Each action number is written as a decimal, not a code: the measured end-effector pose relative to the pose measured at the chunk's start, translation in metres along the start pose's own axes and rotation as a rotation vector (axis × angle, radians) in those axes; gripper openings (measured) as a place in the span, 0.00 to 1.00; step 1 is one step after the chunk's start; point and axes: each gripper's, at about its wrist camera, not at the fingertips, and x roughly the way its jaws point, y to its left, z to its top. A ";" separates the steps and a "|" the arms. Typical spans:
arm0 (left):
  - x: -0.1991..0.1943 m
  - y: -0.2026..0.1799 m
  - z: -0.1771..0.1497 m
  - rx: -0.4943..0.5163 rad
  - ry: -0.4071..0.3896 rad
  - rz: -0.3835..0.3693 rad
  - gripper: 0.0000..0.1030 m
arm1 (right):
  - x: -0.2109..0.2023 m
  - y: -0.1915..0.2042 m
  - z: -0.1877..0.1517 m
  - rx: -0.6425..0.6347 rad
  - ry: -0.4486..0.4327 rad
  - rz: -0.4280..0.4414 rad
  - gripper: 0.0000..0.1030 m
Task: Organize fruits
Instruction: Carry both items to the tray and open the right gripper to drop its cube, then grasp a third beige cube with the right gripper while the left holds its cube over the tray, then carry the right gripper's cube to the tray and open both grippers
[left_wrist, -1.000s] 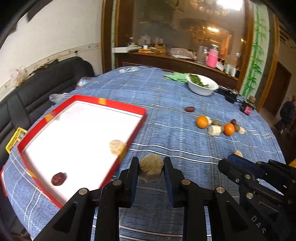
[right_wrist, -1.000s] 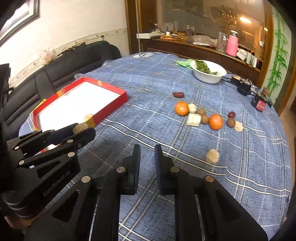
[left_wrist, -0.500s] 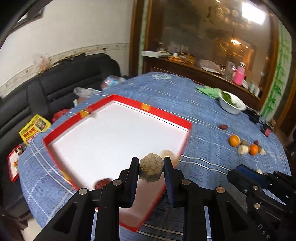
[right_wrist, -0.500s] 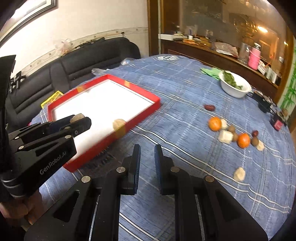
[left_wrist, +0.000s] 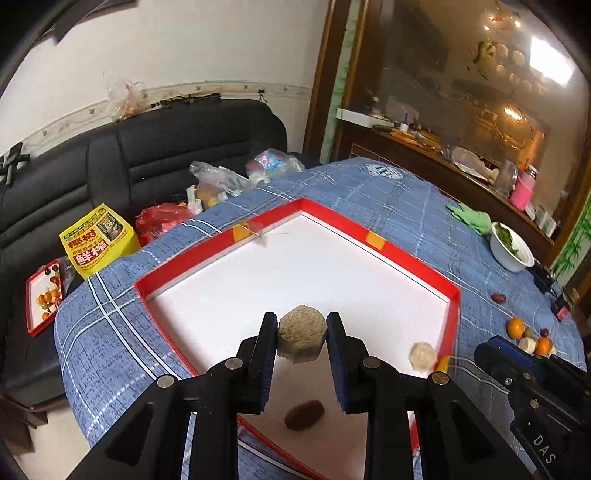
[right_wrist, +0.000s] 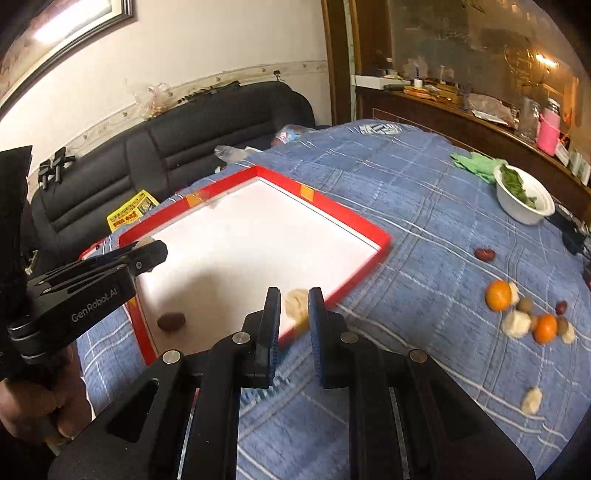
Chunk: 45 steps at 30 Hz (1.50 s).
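The left hand-held gripper (left_wrist: 301, 334) clamps a tan block (left_wrist: 301, 336) above the red tray (left_wrist: 406, 256); the right hand-held gripper (right_wrist: 293, 325), pinched narrow and empty, hangs beside the tray's near edge.

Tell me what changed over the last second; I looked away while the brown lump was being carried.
The left claw carried the brown lump from over the blue cloth to above the red tray. Nothing was taken hold of or let go. The right claw swung toward the tray's corner, shut and empty. The date and pale piece stayed in the tray.
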 end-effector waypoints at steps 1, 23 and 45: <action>0.001 0.002 0.001 -0.004 -0.003 -0.002 0.25 | 0.002 0.001 0.001 -0.001 -0.003 0.004 0.14; 0.012 -0.043 -0.007 0.094 0.006 -0.076 0.25 | -0.034 -0.189 -0.086 0.312 0.175 -0.396 0.12; -0.030 -0.064 -0.021 0.161 -0.036 -0.185 0.25 | -0.046 -0.044 -0.020 0.081 -0.028 -0.100 0.12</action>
